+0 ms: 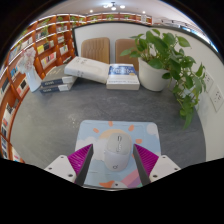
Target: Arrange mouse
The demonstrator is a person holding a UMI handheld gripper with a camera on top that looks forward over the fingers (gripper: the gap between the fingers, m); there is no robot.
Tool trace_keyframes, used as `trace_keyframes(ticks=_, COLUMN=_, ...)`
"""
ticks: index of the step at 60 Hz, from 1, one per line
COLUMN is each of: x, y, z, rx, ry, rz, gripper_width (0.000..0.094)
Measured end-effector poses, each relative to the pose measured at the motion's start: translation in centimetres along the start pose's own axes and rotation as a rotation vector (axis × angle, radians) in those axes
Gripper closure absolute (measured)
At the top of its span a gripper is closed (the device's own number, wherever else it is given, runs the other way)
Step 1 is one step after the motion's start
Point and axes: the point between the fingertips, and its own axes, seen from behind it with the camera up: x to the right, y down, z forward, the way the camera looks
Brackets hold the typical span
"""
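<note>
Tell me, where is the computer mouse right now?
In the gripper view, the white mouse sits on a pastel mouse mat on the grey table, between the open gripper fingers, gaps either side. The potted plant stands beyond.

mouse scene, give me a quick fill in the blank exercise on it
1. The white mouse lies on a pastel ____ on the grey table.
2. The mouse sits between the open tongs, whose pads are ____ in colour.
3. Beyond the mat, a leafy plant grows in a ____ pot.
4. A ____ with a blue cover rests on the white box.

Missing words: mat; magenta; white; book
</note>
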Motion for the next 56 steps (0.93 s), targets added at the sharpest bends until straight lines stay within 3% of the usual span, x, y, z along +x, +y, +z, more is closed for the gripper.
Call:
trace_keyframes(ticks=25, x=-5.0, y=-11.6, z=-14.3, rx=0.29, ry=0.026, rz=0.051, gripper_width=0.0145)
trace_keyframes(ticks=56, x=-11.8, y=-11.2, z=-18.2, rx=0.302, ry=0.013, rz=0.012, gripper_width=0.0148)
